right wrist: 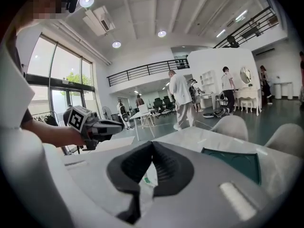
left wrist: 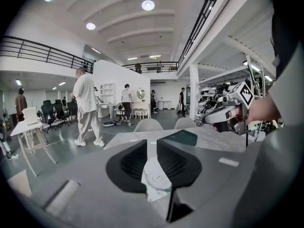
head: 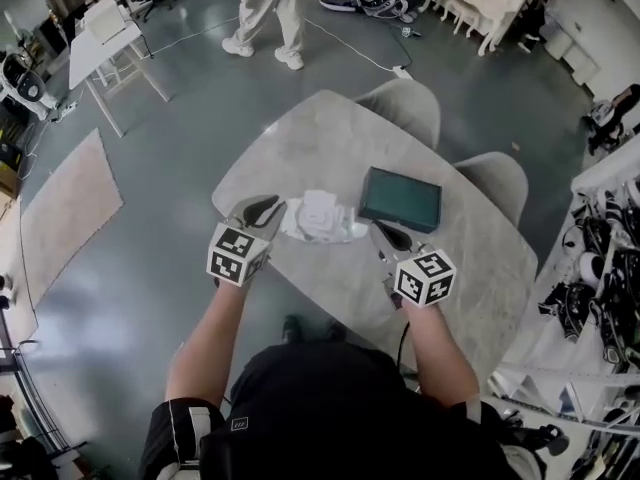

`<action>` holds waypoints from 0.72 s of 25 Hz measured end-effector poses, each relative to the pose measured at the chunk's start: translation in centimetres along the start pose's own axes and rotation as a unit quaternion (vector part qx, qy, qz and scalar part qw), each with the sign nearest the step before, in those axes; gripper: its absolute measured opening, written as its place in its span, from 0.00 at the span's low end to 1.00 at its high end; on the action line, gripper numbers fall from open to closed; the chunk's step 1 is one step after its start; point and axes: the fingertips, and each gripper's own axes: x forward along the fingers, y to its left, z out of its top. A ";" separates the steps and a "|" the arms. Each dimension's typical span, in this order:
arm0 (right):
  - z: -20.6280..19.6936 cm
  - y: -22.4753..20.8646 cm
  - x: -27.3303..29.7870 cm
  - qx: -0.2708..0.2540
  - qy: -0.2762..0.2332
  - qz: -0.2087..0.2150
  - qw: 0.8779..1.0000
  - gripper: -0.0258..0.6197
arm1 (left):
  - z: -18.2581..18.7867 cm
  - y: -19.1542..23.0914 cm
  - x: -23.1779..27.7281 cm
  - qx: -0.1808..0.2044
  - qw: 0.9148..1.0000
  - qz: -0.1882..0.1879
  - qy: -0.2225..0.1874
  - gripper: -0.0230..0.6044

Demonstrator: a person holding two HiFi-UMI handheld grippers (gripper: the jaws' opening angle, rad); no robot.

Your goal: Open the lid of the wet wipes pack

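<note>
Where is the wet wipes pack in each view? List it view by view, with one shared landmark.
Head view: wet wipes pack at picture centre.
Left gripper view: low centre, between the left gripper's tongs.
Right gripper view: low centre, between the right gripper's tongs.
Shared landmark: dark green box.

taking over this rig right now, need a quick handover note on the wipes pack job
Left gripper: jaws closed on the left end of the wet wipes pack.
Right gripper: jaws closed on the pack's right end.
Pack: held between both grippers over the table, next to a dark green box. Whether it is clear of the tabletop cannot be told.
Done: pack gripped at both ends.
Left: the white lid on top looks shut. Probably one gripper should let go and flip it up while the other steadies the pack.
</note>
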 end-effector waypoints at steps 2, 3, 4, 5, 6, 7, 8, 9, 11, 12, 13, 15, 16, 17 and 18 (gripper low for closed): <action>1.2 -0.7 -0.8 0.001 -0.015 0.004 1.000 0.04 | 0.9 -0.5 -0.2 -0.011 1.000 0.006 -0.011 0.15; 1.7 -0.9 -1.2 0.000 -0.021 0.005 1.000 0.04 | 1.3 -0.7 -0.4 -0.017 1.000 0.010 -0.017 0.15; 2.2 -1.1 -1.6 -0.002 -0.026 0.007 1.000 0.04 | 1.7 -0.9 -0.5 -0.024 0.999 0.013 -0.022 0.15; 2.7 -1.2 -1.9 -0.004 -0.031 0.009 0.999 0.04 | 1.9 -1.1 -0.6 -0.030 0.999 0.016 -0.026 0.15; 3.1 -1.4 -2.2 -0.006 -0.035 0.011 0.999 0.04 | 2.2 -1.2 -0.6 -0.034 0.999 0.018 -0.029 0.15; 3.5 -1.6 -2.4 -0.009 -0.040 0.011 0.999 0.04 | 2.5 -1.4 -0.6 -0.037 0.999 0.021 -0.031 0.15; 3.9 -1.7 -2.6 -0.011 -0.045 0.011 0.999 0.04 | 2.7 -1.5 -0.6 -0.039 0.998 0.023 -0.032 0.15; 4.3 -1.8 -2.8 -0.013 -0.050 0.011 0.999 0.04 | 2.9 -1.5 -0.7 -0.042 0.998 0.025 -0.034 0.15; 5.1 -1.8 -3.0 -0.017 -0.060 0.009 0.998 0.04 | 3.4 -1.5 -0.9 -0.044 0.998 0.027 -0.037 0.15; 5.5 -1.6 -3.1 -0.020 -0.064 0.009 0.998 0.04 | 3.7 -1.4 -1.2 -0.043 0.998 0.028 -0.039 0.14; 5.9 -1.5 -3.2 -0.022 -0.069 0.010 0.997 0.04 | 4.0 -1.3 -1.4 -0.042 0.998 0.029 -0.042 0.14; 6.6 -1.2 -3.2 -0.028 -0.074 0.011 0.997 0.04 | 4.6 -1.0 -1.7 -0.043 0.997 0.032 -0.050 0.14; 7.0 -1.1 -3.1 -0.031 -0.076 0.011 0.997 0.04 | 4.9 -0.8 -1.9 -0.045 0.997 0.033 -0.055 0.14; 7.3 -1.0 -3.1 -0.034 -0.078 0.011 0.996 0.04 | 5.2 -0.7 -2.1 -0.047 0.997 0.034 -0.059 0.14; 7.7 -0.9 -3.1 -0.037 -0.079 0.012 0.996 0.04 | 5.5 -0.6 -2.3 -0.049 0.996 0.036 -0.063 0.14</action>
